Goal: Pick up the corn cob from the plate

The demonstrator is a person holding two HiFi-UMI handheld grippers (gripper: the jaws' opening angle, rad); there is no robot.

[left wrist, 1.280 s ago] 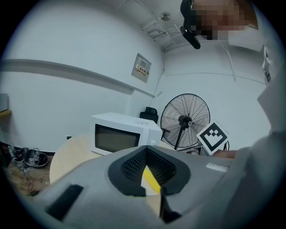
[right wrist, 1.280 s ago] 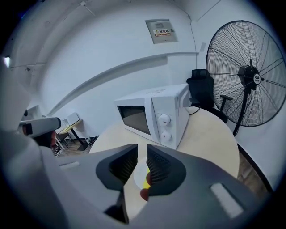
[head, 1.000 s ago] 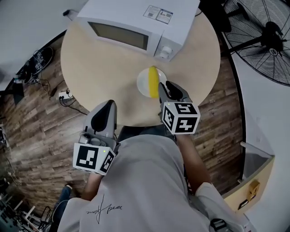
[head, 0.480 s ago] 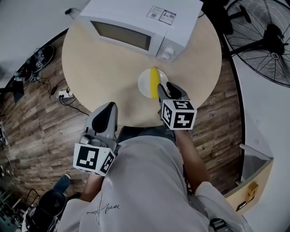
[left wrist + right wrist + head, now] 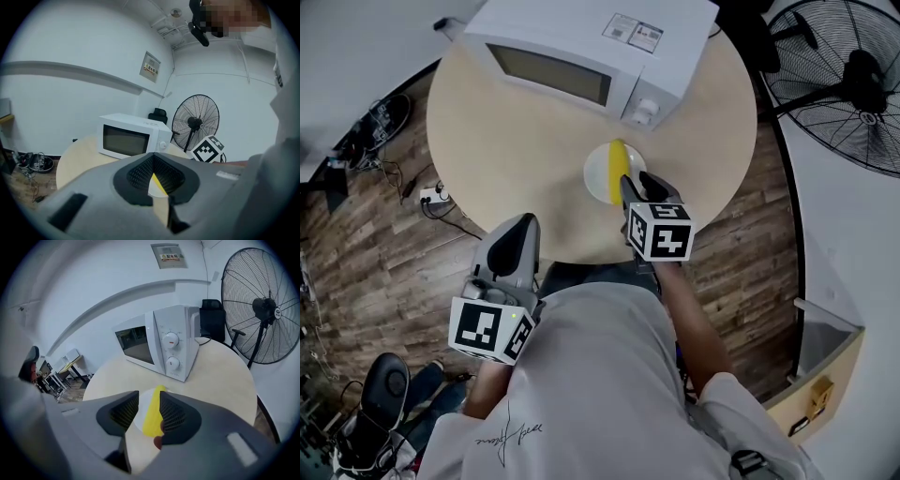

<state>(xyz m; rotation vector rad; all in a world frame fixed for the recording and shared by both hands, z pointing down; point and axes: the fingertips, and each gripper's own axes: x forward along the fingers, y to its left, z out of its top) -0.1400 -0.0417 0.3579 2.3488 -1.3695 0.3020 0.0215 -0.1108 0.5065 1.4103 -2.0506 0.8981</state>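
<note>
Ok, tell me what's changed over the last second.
The right gripper came down toward the corn cob on the plate. Its jaws have just been opening, and the corn cob lies between them, not gripped. The left gripper, corn cob, plate and microwave stayed put.

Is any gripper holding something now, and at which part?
Nothing is held. The right gripper has just been opening its jaws; the corn shows between them, not pressed. The left gripper is shut, empty.

Soft, even indoor light; gripper views bulge, corners dark.
</note>
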